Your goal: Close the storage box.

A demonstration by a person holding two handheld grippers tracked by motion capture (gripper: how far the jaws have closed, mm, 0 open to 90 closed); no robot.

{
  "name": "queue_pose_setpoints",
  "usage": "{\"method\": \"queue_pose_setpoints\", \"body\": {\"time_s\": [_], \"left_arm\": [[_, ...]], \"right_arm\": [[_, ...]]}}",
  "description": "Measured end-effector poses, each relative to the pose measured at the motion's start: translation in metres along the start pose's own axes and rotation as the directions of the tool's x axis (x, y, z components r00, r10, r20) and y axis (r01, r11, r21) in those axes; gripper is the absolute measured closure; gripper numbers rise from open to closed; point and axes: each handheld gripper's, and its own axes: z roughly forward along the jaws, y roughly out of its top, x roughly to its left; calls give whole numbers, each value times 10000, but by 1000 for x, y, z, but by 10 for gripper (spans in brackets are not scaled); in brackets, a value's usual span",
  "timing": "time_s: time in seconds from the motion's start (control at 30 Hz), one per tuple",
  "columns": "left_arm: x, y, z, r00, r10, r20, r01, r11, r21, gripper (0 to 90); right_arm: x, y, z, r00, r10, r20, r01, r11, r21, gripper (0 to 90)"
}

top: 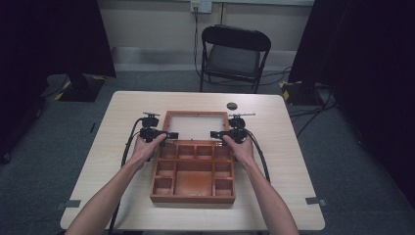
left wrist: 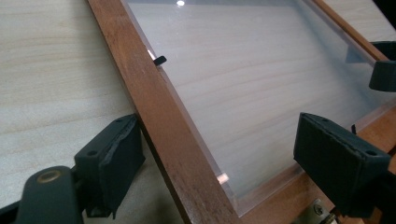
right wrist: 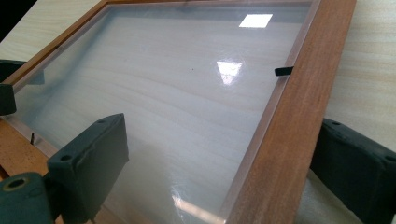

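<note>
Black jaws of the left gripper stand spread, straddling the left wooden rail of the glazed lid — one jaw outside on the table, one over the clear pane, neither pressed against the wood. Likewise the right gripper has its jaws spread astride the lid's right rail. Seen from the high view, the wooden compartment box sits mid-table with its lid laid open flat behind it, away from the person — both hands flank the hinge line. Farther back, a small dark disc lies on the tabletop, and a black folding chair stands beyond.
</note>
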Motion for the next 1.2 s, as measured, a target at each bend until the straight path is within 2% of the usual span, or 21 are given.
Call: {"method": "queue_pose_setpoints", "body": {"time_s": [0.03, 0.17, 0.3, 0.37, 0.4, 0.5, 0.57, 0.8, 0.87, 1.2], "left_arm": [[-4, 1, -1, 9997, -100, -215, 103, 9998, 148, 152], [-3, 3, 0, 9998, -124, -149, 128, 9996, 253, 151], [-5, 4, -2, 9994, 212, -280, -208, 9997, 153, 154], [-6, 5, -3, 9998, 118, -172, -114, 9997, 219, 165], [-6, 6, -4, 9998, 69, -182, -66, 9998, 164, 187], [-8, 10, -7, 9990, 332, -287, -327, 9993, 185, 208], [-8, 11, -9, 9985, 434, -341, -432, 9990, 64, 227], [-7, 10, -15, 9981, 523, -312, -533, 9981, -311, 307], [-7, 11, -19, 9981, 557, -245, -569, 9969, -545, 321], [-12, 14, -36, 9967, 808, -29, -807, 9920, -970, 350]], "right_arm": [[0, 0, 0, 10000, 1, -4, -1, 10000, 5, 62], [0, 1, 0, 10000, -11, 22, 11, 10000, 49, 63], [3, 2, -2, 9997, -153, 216, 154, 9999, -75, 68], [5, 4, -3, 9992, -241, 324, 245, 9996, -111, 73], [6, 5, -4, 9986, -323, 419, 328, 9994, -114, 86], [6, 9, -10, 9977, -459, 501, 482, 9978, -453, 174], [5, 10, -15, 9982, -319, 509, 355, 9968, -713, 224], [6, 13, -20, 9984, -200, 535, 254, 9945, -1018, 260], [5, 14, -26, 9996, -4, 280, 39, 9920, -1264, 278], [14, 19, -46, 9996, -234, 145, 255, 9847, -1723, 306]]}}
